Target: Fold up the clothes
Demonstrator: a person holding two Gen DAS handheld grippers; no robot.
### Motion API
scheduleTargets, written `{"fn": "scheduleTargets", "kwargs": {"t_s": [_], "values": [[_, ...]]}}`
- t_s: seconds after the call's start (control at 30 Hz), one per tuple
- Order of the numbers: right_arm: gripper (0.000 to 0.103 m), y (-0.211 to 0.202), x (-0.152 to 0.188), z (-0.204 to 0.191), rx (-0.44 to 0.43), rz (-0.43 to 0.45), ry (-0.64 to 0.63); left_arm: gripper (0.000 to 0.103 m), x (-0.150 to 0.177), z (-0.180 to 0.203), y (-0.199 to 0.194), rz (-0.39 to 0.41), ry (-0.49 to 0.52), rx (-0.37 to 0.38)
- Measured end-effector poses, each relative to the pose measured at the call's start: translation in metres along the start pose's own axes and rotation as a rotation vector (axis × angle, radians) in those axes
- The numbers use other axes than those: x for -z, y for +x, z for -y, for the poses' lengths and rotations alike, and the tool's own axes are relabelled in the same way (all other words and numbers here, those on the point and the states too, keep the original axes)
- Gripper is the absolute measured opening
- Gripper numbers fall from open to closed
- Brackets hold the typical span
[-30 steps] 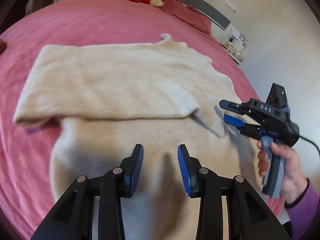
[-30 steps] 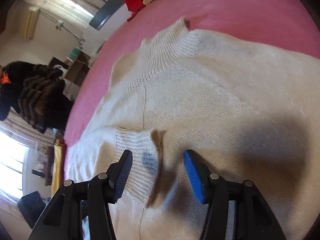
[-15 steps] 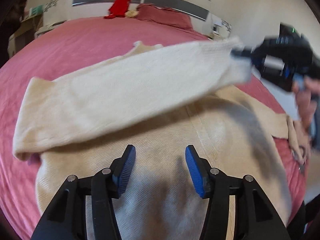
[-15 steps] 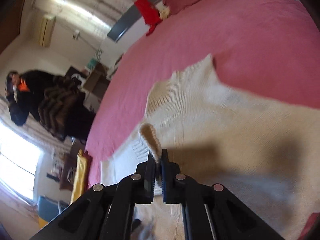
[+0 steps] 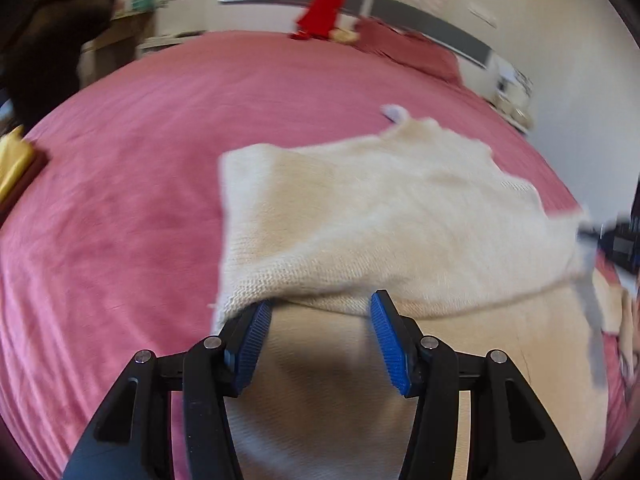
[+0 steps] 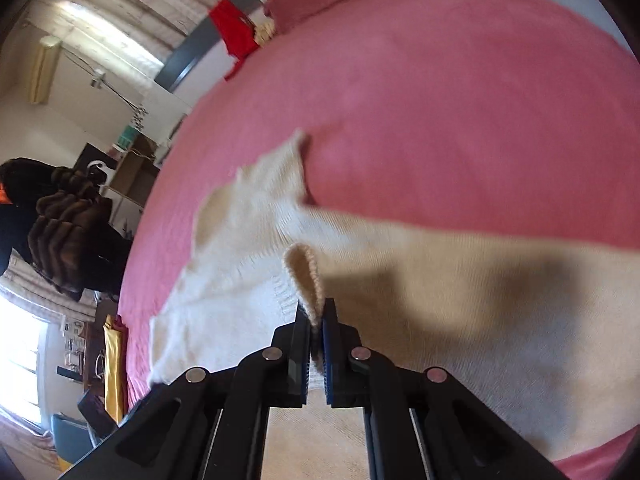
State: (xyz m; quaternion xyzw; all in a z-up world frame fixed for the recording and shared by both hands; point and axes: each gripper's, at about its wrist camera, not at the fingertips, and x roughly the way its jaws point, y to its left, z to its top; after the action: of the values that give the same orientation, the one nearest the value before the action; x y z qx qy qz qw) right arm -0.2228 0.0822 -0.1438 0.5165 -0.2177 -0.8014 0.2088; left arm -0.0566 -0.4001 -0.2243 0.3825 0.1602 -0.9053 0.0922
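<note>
A cream knit sweater (image 5: 460, 380) lies spread on a pink bed (image 5: 132, 168). One sleeve (image 5: 360, 216) is lifted off the body and stretched across it toward the right. My right gripper (image 6: 316, 316) is shut on that sleeve's ribbed cuff (image 6: 303, 276), which loops up out of the pads. In the left wrist view that gripper (image 5: 608, 236) is a blur at the right edge. My left gripper (image 5: 318, 320) stands open over the sweater's body. Its tips sit under the sleeve's lower fold, with no cloth pinched between the pads.
A red garment (image 5: 322, 8) hangs on the grey headboard beside a dark pink pillow (image 5: 408, 48). Dark fur coats (image 6: 68, 220) hang beyond the bed's left side. Something yellow (image 5: 12, 160) lies at the left edge. Bare pink bedspread (image 6: 460, 112) stretches beyond the sweater.
My right gripper shut on the cuff and lifted it, drawing the sleeve up and to the right. My left gripper opened wider and moved in under the sleeve's fold.
</note>
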Motion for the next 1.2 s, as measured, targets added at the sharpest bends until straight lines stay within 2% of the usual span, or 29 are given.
{"fn": "scheduleTargets", "kwargs": {"t_s": [0.07,0.13,0.2,0.3,0.37,0.4,0.43,0.5,0.53,0.6,0.67,0.73,0.8,0.87,0.93,1.0,1.07,1.1,1.13,1.2], "values": [[0.004,0.015,0.012,0.008,0.001,-0.036,0.017,0.054,0.007,-0.008,-0.008,0.047,-0.022,0.003],[0.004,0.029,0.023,0.014,0.000,-0.065,0.033,0.054,0.012,-0.009,-0.009,0.056,-0.034,0.011],[0.004,0.032,0.026,0.015,0.004,-0.061,0.036,0.055,0.017,-0.009,-0.005,0.023,-0.019,0.021],[0.005,0.035,0.024,0.017,0.054,-0.058,0.012,0.056,0.023,-0.006,-0.005,-0.015,0.013,0.025],[0.007,0.027,0.021,0.014,0.140,-0.034,-0.031,0.056,0.031,-0.003,-0.013,-0.059,0.016,0.041],[0.015,0.022,0.019,0.012,0.194,-0.017,-0.058,0.056,0.038,-0.001,-0.023,-0.061,0.034,0.047],[0.023,0.016,0.017,0.010,0.248,0.000,-0.086,0.056,0.044,0.001,-0.034,-0.044,0.052,0.048],[0.024,0.003,0.014,0.004,0.352,0.045,-0.144,0.056,0.047,0.006,-0.054,0.021,0.081,0.051],[0.024,-0.004,0.017,-0.004,0.364,0.078,-0.183,0.057,0.042,0.008,-0.060,0.058,0.086,0.059],[0.025,-0.010,0.029,-0.028,0.284,0.116,-0.269,0.068,0.023,0.012,-0.056,0.117,0.081,0.054],[0.025,-0.012,0.043,-0.053,0.197,0.134,-0.357,0.070,0.000,0.014,-0.044,0.156,0.072,0.045],[0.024,0.008,0.065,-0.083,0.091,0.074,-0.456,0.070,-0.024,0.015,-0.015,0.132,0.083,0.016],[0.024,0.035,0.087,-0.107,0.097,0.042,-0.545,0.070,-0.038,0.013,0.014,0.080,0.109,-0.035],[0.024,0.059,0.100,-0.120,0.123,0.022,-0.600,0.070,-0.037,0.004,0.040,0.017,0.115,-0.134],[0.024,0.081,0.100,-0.119,0.157,-0.008,-0.602,0.085,-0.029,-0.012,0.051,0.012,0.100,-0.151],[0.019,0.095,0.097,-0.105,0.185,-0.025,-0.568,0.085,-0.025,-0.024,0.051,0.028,0.064,-0.108],[0.016,0.089,0.089,-0.083,0.136,0.012,-0.487,0.087,-0.024,-0.024,0.052,0.031,0.072,-0.101],[0.009,0.085,0.085,-0.070,0.123,0.025,-0.427,0.089,-0.024,-0.023,0.054,0.029,0.080,-0.105],[0.007,0.080,0.080,-0.057,0.088,0.034,-0.347,0.089,-0.024,-0.021,0.055,0.022,0.089,-0.112],[0.011,0.065,0.074,-0.033,0.016,0.064,-0.178,0.090,-0.029,-0.018,0.057,0.009,0.098,-0.121]]}}
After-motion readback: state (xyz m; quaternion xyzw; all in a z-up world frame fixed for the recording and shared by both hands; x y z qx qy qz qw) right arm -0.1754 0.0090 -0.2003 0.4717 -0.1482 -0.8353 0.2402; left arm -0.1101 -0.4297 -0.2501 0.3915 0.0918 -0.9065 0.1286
